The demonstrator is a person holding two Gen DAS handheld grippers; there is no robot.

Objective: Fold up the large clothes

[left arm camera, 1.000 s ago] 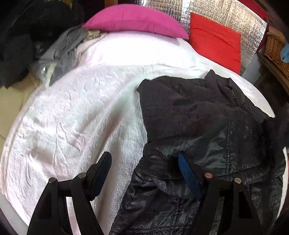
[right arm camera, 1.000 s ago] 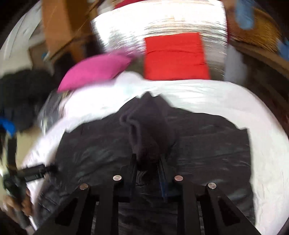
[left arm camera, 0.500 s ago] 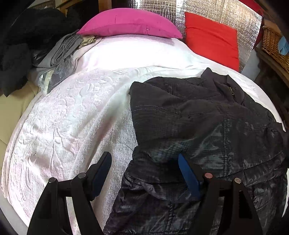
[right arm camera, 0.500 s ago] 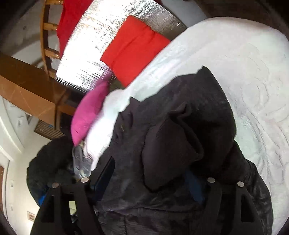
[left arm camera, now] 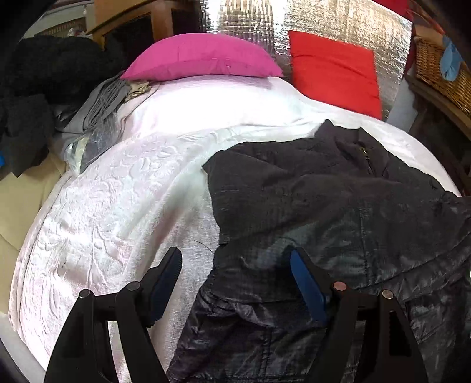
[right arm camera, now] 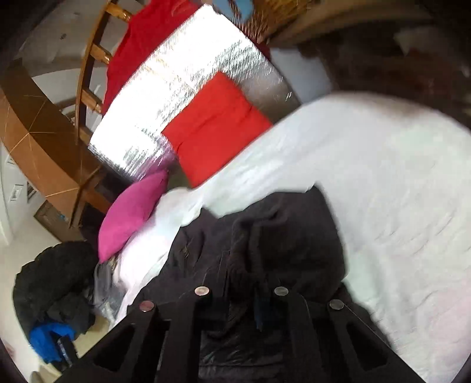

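Nearest in the left wrist view, the left gripper [left arm camera: 235, 280] hangs with its fingers spread wide and nothing between them: one blue-padded finger is over the white bedspread [left arm camera: 117, 206], the other over the near left part of the black jacket [left arm camera: 338, 212], whose shiny lower panels lie crumpled just under the camera. In the right wrist view the right gripper [right arm camera: 240, 290] has its fingers drawn close together on a bunched fold of the same jacket [right arm camera: 279, 244]; the cloth rises between them, so it appears to be pinched, though blur makes the exact contact hard to see. The jacket lies on the right half of the bed, its collar and zip pointing to the far side, one section already laid over the body. The step in hand looks like an early fold, with the right side gathered and carried across. The next move probably calls for the open left gripper to close on the near left hem or sleeve, so both edges can be brought together evenly without dragging the slippery fabric off the bedspread. Farther back lie a pink pillow [left arm camera: 203, 57] and a red cushion [left arm camera: 332, 70] against a silver foil panel [left arm camera: 323, 20], with a dark clothes pile [left arm camera: 38, 88] at far left.
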